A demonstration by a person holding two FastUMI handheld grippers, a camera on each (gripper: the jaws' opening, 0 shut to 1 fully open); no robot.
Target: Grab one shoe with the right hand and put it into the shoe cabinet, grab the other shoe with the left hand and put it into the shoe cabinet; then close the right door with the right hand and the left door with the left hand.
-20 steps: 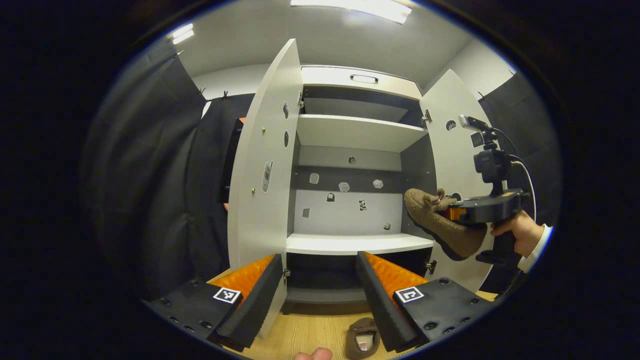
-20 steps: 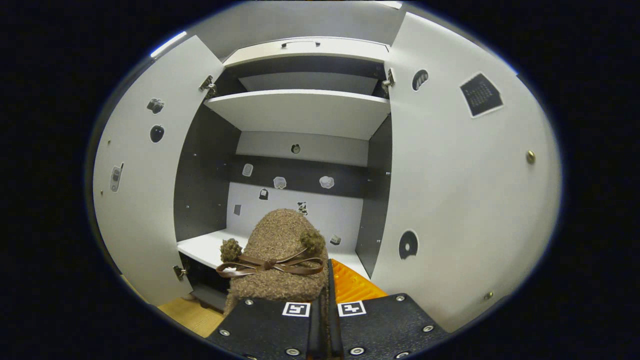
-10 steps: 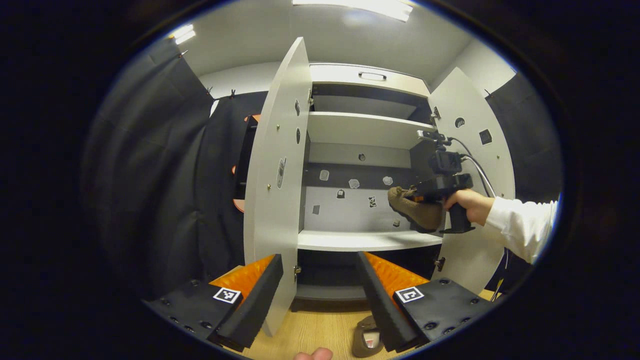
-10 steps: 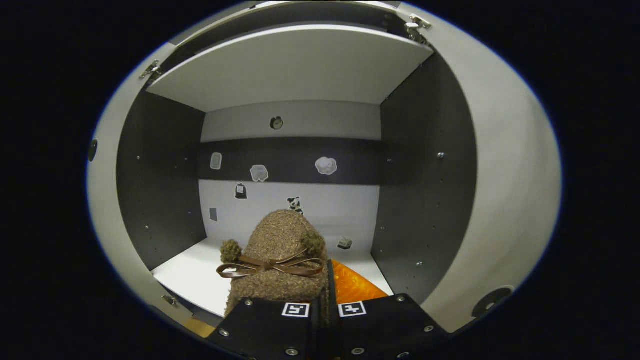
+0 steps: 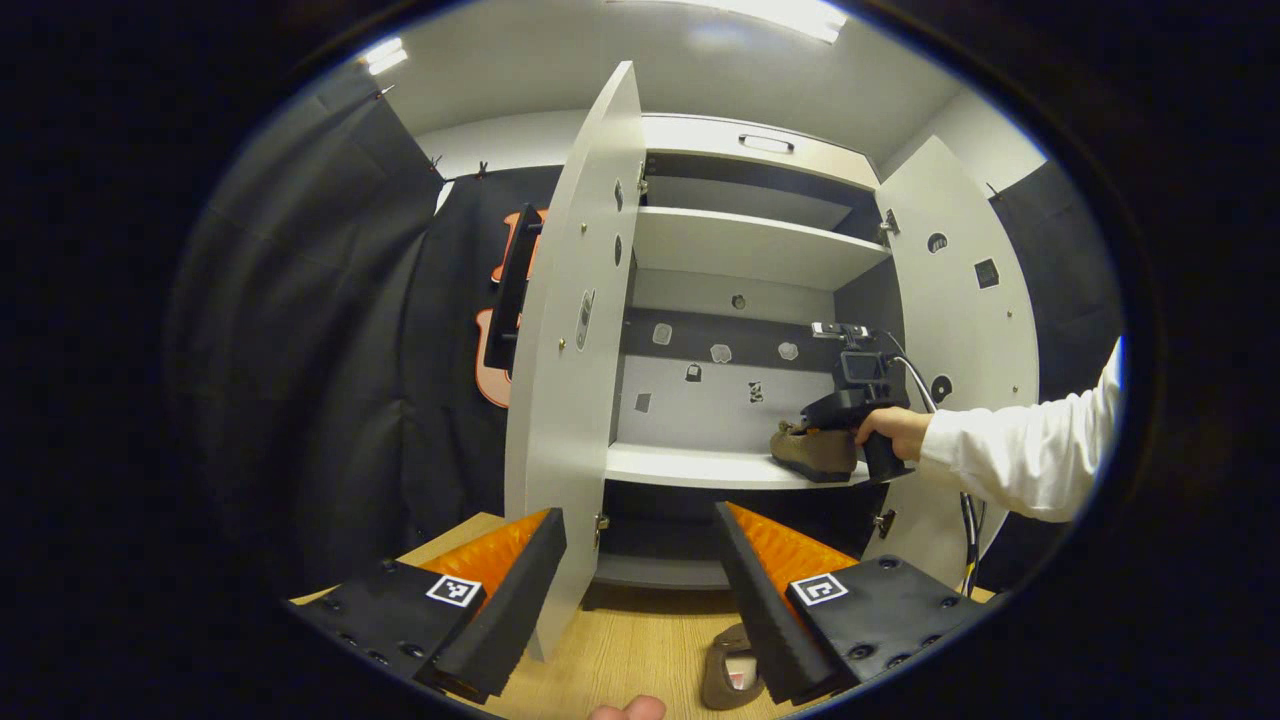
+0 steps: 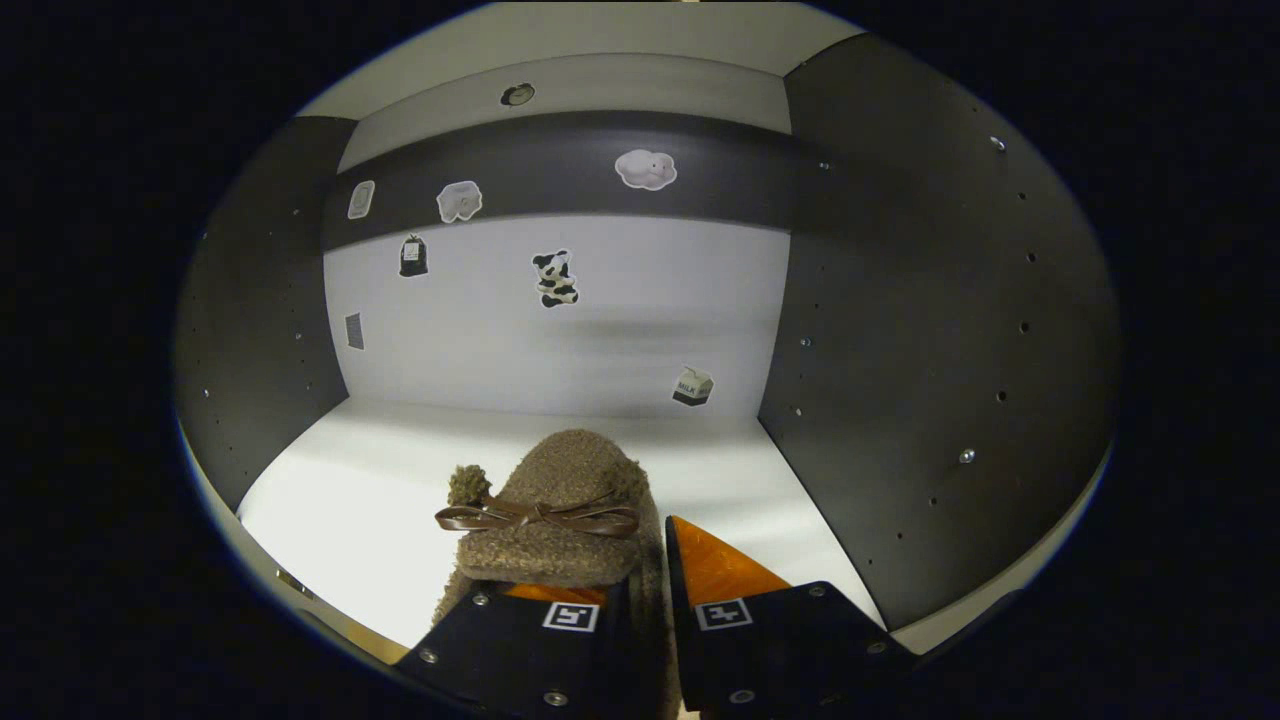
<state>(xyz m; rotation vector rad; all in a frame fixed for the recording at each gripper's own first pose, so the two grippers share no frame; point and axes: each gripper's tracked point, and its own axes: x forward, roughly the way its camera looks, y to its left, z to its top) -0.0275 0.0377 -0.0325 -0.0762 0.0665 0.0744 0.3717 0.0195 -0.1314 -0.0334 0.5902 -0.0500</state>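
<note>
One shoe (image 6: 560,500) is pinched in the right gripper (image 6: 650,625), toe toward the shoe cabinet (image 5: 745,250) back; the other shoe (image 5: 728,680) is seen just below the spread-open left gripper (image 5: 640,590).

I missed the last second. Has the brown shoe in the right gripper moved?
Yes. In the left gripper view, the brown shoe went from beside the right door into the cabinet, down onto the middle shelf.
</note>
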